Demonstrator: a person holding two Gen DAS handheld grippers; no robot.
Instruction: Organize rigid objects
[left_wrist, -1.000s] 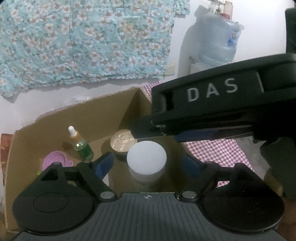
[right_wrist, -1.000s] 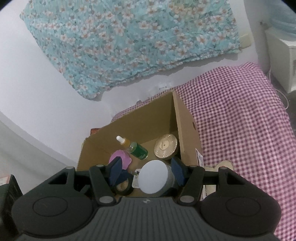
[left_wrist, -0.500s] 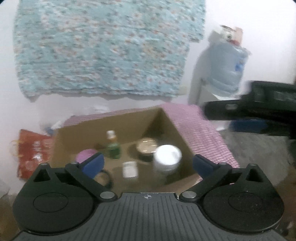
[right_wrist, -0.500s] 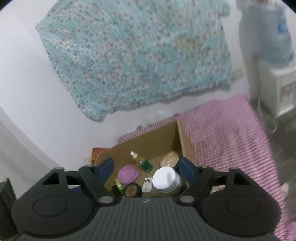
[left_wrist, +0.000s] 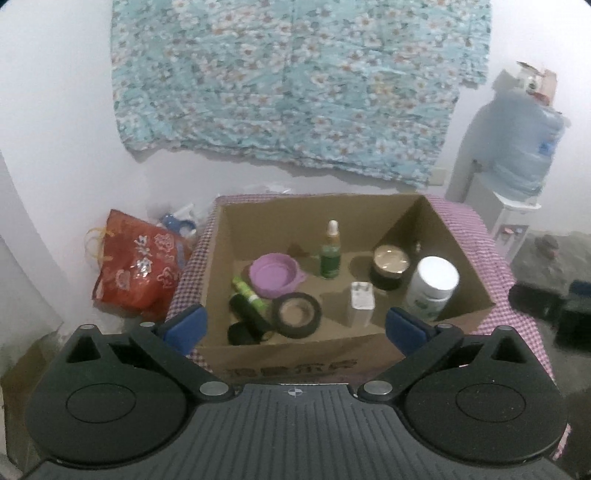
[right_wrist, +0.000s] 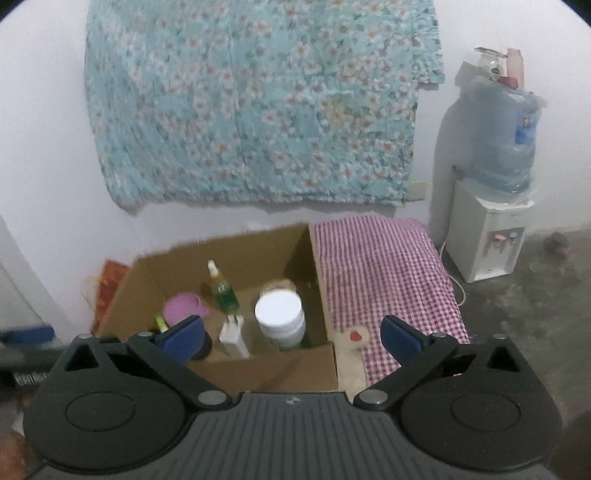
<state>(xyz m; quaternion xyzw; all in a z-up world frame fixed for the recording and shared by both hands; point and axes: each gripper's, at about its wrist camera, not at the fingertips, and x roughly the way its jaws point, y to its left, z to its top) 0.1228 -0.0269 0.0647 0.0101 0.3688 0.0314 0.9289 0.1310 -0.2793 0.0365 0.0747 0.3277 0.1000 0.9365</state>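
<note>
An open cardboard box (left_wrist: 303, 356) (right_wrist: 280, 373) sits on a checked cloth. Inside stand a white-lidded jar (left_wrist: 434, 286) (right_wrist: 280, 317), a dark jar with a gold lid (left_wrist: 389, 266), a green dropper bottle (left_wrist: 330, 253) (right_wrist: 223, 290), a purple bowl (left_wrist: 275, 275) (right_wrist: 181, 308), a white charger plug (left_wrist: 361, 302) (right_wrist: 232, 332), a black tape roll (left_wrist: 297, 314) and a green-and-black tube (left_wrist: 249, 306). My left gripper (left_wrist: 295, 326) is open, back from the box, with nothing between its fingers. My right gripper (right_wrist: 290, 334) is still opening, wide and empty, above the box's near wall.
A red bag (left_wrist: 140, 266) lies left of the box by the wall. A water dispenser (right_wrist: 487, 236) with a blue bottle stands at the right. Checked cloth (right_wrist: 384, 273) spreads right of the box, with a small pale item (right_wrist: 352, 336) on it. The other gripper (left_wrist: 550, 302) shows at the right edge.
Both grippers have opened wide and drawn back and up from the box. The white-lidded jar, earlier between their fingers, now stands alone in the box's right corner.
</note>
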